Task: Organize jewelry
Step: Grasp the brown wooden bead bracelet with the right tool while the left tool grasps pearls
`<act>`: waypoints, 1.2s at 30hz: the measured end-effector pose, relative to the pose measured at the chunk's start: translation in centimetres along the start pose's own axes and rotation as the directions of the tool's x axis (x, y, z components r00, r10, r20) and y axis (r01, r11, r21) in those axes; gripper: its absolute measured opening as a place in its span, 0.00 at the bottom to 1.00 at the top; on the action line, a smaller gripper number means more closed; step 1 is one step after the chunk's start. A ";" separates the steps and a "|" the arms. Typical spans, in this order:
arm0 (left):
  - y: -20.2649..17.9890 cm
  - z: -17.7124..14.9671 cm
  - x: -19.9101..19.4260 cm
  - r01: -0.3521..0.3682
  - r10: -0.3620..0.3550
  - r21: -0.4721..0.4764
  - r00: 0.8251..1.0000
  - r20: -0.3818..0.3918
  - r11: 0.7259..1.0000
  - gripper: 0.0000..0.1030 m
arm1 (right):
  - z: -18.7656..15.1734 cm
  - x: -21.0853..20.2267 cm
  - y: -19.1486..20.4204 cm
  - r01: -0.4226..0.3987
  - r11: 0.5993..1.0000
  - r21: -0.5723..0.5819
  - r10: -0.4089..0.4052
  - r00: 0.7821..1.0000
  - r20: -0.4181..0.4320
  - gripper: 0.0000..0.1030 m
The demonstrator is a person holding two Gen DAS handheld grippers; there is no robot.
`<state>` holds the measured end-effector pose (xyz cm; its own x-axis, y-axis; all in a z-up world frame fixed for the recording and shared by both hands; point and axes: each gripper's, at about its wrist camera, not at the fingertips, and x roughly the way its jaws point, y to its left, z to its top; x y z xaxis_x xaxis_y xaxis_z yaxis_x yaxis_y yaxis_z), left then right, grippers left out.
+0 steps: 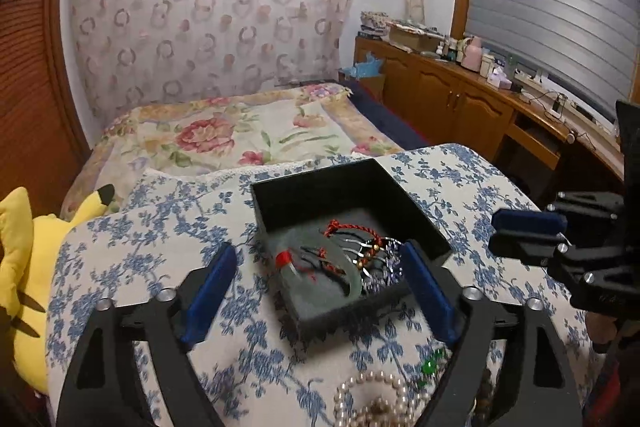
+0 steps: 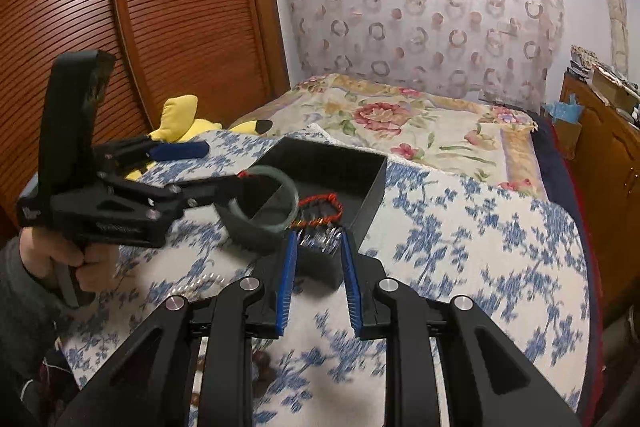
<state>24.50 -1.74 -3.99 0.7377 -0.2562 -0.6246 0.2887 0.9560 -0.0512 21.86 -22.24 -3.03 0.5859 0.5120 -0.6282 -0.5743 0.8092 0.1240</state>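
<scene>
A black open jewelry box (image 1: 320, 187) (image 2: 372, 183) sits on a blue-flowered white cloth. Inside lie a pale green jade bangle (image 1: 352, 273) (image 2: 294, 199), a red braided cord bracelet (image 1: 340, 227) (image 2: 320, 203) and a beaded bracelet (image 1: 372, 255). My left gripper (image 1: 320, 287) is open, its blue pads either side of the box's near end, holding nothing; it also shows in the right wrist view (image 2: 200, 167). My right gripper (image 2: 318, 275) is partly open and empty just before the box's near corner; it appears at the right of the left wrist view (image 1: 520, 231). A pearl necklace (image 1: 376, 399) lies on the cloth below the left gripper.
A green bead piece (image 1: 430, 367) lies near the pearls. A yellow plush toy (image 1: 24, 259) (image 2: 180, 123) lies left of the cloth. A floral bedspread (image 2: 420, 123) lies beyond the box. A wooden cabinet (image 1: 460, 99) with clutter runs along the right wall.
</scene>
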 end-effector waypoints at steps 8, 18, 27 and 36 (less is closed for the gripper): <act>0.3 -3.1 -3.5 -0.007 0.007 0.004 1.000 0.018 1.000 0.92 | -4.0 -0.6 2.1 -0.017 1.000 -0.020 0.016 0.998 -0.056 0.38; 1.3 -8.0 -4.9 -0.015 0.014 -0.033 0.999 -0.035 0.999 0.92 | -7.8 0.8 3.4 -0.022 0.999 -0.045 0.014 0.985 -0.174 0.37; 1.6 -10.0 -5.1 -0.030 0.027 -0.051 0.997 -0.069 0.998 0.92 | -7.8 2.1 3.7 -0.014 0.999 -0.038 0.006 0.979 -0.206 0.30; 1.6 -11.5 -5.2 -0.020 0.013 -0.061 0.994 -0.112 0.998 0.92 | -8.1 1.5 4.1 -0.018 0.998 -0.055 0.007 0.982 -0.190 0.14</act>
<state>14.14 2.76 -9.77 0.6687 -0.2266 -0.7082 0.2367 0.9678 -0.0861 15.76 -20.53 -9.67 0.4623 0.4532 -0.7622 -0.6151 0.7830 0.0925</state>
